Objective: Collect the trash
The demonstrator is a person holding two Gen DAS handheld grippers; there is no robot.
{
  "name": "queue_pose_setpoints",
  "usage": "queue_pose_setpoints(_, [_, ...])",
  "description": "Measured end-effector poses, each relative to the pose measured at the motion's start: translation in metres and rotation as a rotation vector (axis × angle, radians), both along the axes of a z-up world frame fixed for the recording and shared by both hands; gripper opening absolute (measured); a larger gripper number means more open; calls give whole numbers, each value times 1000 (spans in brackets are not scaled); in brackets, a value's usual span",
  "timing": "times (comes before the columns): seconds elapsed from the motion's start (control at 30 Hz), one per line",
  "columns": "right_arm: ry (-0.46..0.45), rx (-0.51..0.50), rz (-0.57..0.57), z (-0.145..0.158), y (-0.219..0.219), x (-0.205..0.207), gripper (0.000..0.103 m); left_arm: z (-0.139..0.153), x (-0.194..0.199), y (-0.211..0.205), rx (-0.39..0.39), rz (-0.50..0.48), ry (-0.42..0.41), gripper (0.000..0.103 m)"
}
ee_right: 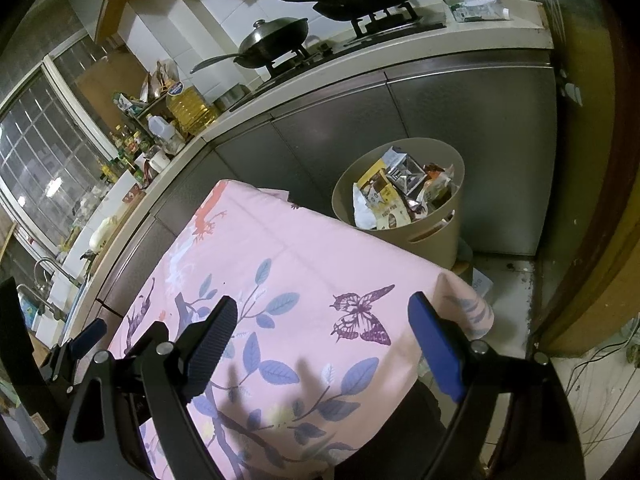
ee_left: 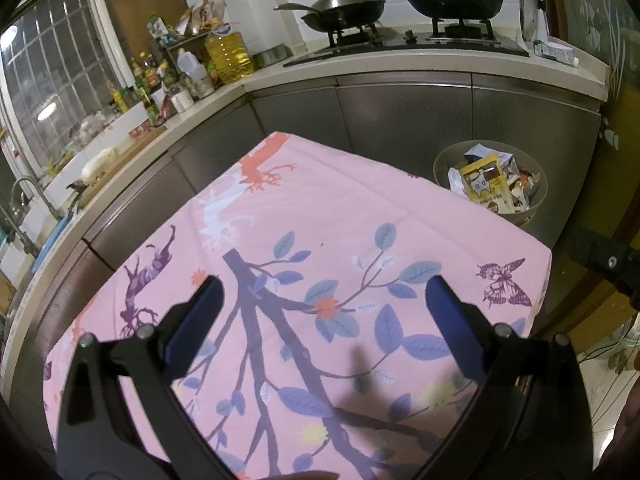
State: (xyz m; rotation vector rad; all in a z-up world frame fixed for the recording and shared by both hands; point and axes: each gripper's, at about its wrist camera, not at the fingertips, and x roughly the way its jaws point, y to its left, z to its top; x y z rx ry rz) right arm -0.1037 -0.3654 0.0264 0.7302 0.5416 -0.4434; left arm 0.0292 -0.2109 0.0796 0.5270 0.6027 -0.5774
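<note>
A kitchen table under a pink floral cloth (ee_left: 320, 216). Both the left gripper (ee_left: 324, 304) and right gripper (ee_right: 322, 326) hover above it, spread wide, holding nothing. Beyond the table's far corner, a beige bin (ee_right: 432, 236) holds wrappers (ee_right: 384, 200), against grey cabinets (ee_left: 400, 116).

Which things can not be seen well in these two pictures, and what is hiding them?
- Trash bin: in the left wrist view the pink tablecloth hides its lower part.
- Deeper trash under the yellow packet in the bin: covered by the top wrappers in both views.
- Small bottles on the counter: labels too small.
- Left hand-held gripper and right hand-held gripper: bodies cut off by the bottom edge.
</note>
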Motion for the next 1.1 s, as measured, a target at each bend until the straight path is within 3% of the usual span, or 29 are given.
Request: queue_pose_setpoints(1.1, [43,-41,27,1,24,14,85,-1,-1,17,-53,24,30,97])
